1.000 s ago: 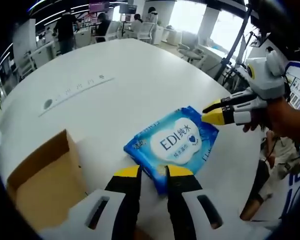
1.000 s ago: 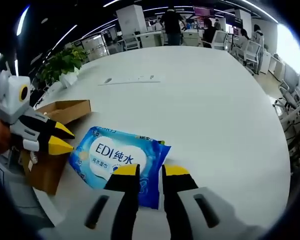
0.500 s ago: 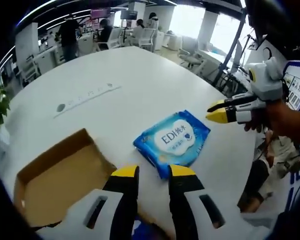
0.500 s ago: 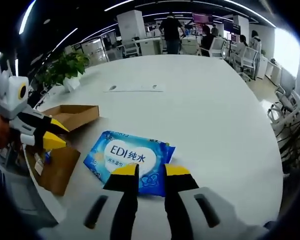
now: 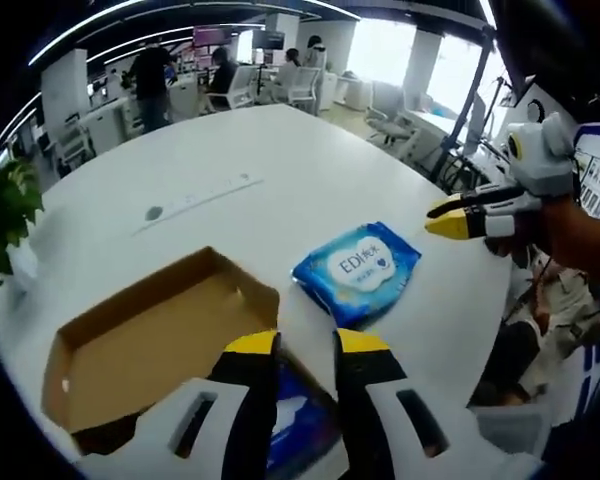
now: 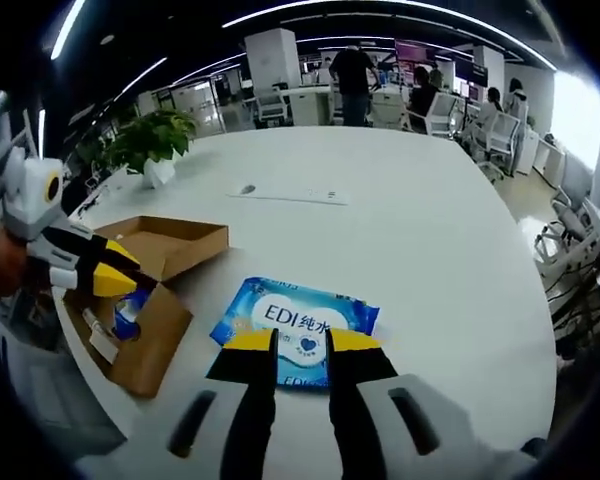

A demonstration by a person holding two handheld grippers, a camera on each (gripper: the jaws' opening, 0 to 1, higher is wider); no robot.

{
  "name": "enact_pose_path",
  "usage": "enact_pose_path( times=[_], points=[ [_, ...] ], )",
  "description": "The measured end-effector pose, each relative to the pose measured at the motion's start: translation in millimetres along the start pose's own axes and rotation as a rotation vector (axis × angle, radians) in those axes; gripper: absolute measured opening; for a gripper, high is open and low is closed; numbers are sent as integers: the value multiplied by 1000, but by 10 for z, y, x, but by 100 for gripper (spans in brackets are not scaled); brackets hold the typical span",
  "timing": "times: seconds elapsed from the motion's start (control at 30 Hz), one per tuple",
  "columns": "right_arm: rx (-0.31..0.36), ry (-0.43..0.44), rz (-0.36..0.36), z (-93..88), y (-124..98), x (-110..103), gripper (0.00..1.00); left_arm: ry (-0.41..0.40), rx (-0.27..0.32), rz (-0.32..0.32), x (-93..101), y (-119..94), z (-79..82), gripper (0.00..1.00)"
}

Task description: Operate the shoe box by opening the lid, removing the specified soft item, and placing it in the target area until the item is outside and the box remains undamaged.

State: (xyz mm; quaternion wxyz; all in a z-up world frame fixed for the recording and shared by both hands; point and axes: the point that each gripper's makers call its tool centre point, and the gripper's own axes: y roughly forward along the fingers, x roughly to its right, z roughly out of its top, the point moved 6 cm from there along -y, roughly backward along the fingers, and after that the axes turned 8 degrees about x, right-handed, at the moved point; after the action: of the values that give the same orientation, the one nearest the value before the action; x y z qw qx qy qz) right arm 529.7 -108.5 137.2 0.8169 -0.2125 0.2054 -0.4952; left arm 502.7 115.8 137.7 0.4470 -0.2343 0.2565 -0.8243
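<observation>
Wipes pack [image 6: 302, 321] is lying flat on the table [image 6: 430, 230], outside the box [image 6: 150, 290], straight ahead of my right gripper [image 6: 301, 341], long axis crossways. Box lid is hanging open beside it. Both grippers are empty, jaws slightly apart; the left gripper [image 5: 302, 344] is hovering over the box. Loads of open table beyond, though the near edge is close.

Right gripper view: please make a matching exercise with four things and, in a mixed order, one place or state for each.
Things:
1. wipes pack
2. cardboard box
3. potted plant
4. left tool

Places or states:
A. at the table's far left edge
B. lying flat on the white table
C. open
D. over the box, yellow tips

Pairs: 1-B, 2-C, 3-A, 4-D
</observation>
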Motion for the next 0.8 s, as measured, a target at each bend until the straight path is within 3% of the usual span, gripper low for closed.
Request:
enact_pose_path(
  times=[0.8],
  points=[
    [-3, -57, 89, 108, 123, -952, 16, -92, -31, 94, -649, -624, -561, 17]
  ],
)
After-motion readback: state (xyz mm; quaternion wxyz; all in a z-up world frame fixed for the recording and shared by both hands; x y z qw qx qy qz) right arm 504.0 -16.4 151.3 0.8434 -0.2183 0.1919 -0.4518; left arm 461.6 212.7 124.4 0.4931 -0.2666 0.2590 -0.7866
